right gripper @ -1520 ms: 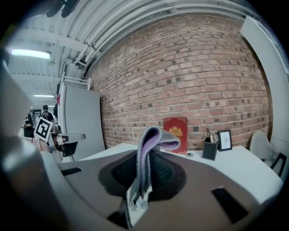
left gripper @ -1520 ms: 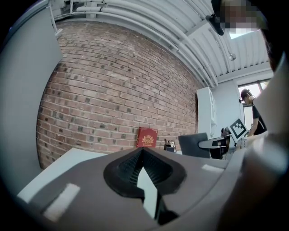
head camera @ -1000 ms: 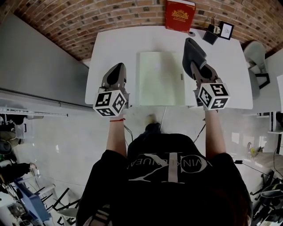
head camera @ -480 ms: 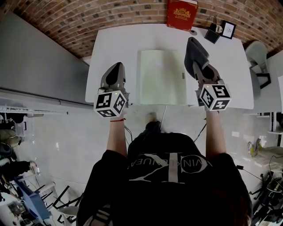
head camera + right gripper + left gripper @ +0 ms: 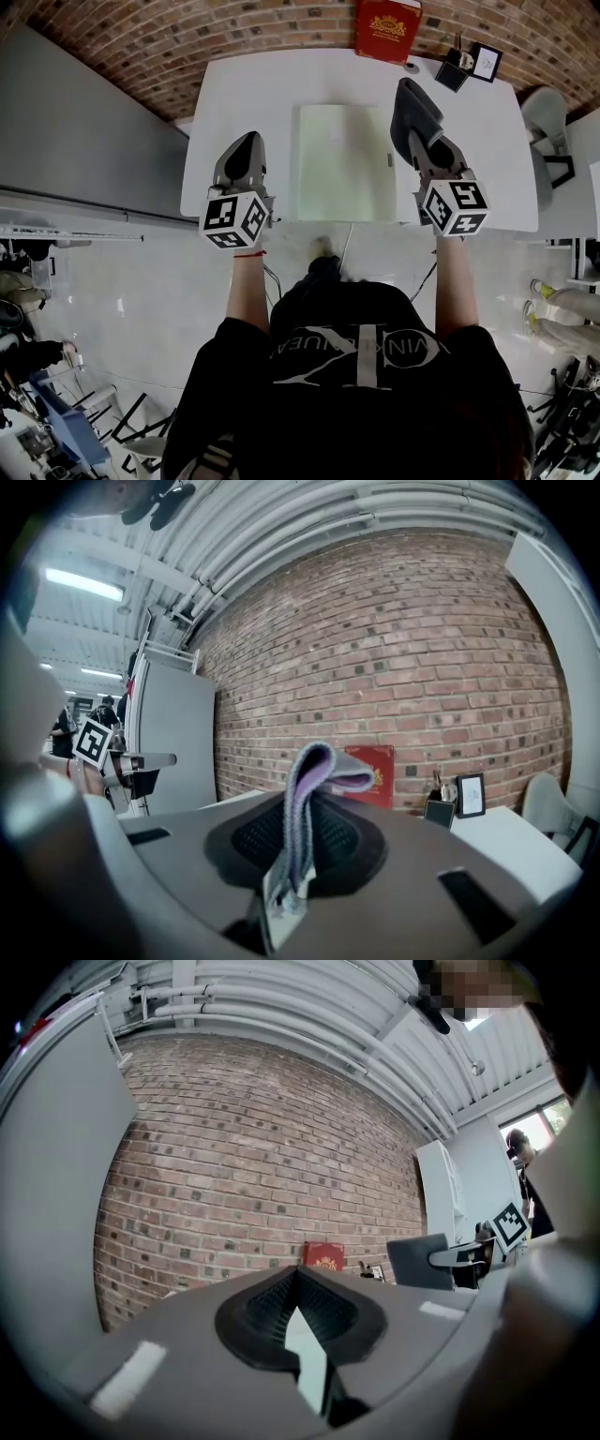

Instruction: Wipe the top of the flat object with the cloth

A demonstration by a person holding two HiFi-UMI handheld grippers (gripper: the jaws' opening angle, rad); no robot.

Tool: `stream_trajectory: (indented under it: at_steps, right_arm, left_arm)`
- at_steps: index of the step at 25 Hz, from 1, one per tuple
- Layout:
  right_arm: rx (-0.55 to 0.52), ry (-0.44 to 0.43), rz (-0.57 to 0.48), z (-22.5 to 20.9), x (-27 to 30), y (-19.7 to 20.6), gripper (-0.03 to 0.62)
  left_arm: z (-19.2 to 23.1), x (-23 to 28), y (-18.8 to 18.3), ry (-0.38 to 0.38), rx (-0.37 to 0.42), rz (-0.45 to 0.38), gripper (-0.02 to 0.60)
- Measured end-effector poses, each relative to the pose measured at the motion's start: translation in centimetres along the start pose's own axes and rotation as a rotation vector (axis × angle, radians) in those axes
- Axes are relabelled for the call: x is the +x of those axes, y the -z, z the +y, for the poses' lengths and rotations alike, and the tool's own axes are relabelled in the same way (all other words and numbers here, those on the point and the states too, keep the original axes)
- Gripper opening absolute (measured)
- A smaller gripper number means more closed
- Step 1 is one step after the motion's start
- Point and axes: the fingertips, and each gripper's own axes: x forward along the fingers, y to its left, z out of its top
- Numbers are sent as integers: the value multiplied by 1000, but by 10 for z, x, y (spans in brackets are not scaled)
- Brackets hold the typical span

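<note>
Left gripper point(image 5: 298, 1288): jaws closed, empty, 9 o'clock of mat point(image 5: 345, 164).
Right gripper point(image 5: 295, 850): clamped on cloth point(image 5: 305, 780), 3 o'clock.
Change: barely any; wiping not begun.

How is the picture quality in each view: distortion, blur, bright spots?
Head view: the wide lens bends the table edges and the brick wall; light is even, with no hard shadow on the flat object. Left gripper view: strong bulging; the shut left gripper is blurred, close to the lens. Right gripper view: the same bulging; the cloth is slightly soft; a ceiling lamp glares.
</note>
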Motion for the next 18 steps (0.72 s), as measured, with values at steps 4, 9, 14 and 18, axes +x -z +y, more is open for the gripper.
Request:
stream_trajectory:
  at_steps: [4,9,14,18]
  right_arm:
    - [2,0,-1,0,0,-1,49]
    - [1,4,-3,0,0,0,49]
    - [4,5,-2,1,1,0,49]
    - [7,11,10,-1,3,3,49]
  left_arm:
    - [1,0,0,-1,-2,3,11]
    - [2,2,2,0,-3,7,12]
    - [4,3,2,2,-6,8,12]
    - [5,5,4,2,-10,10,12]
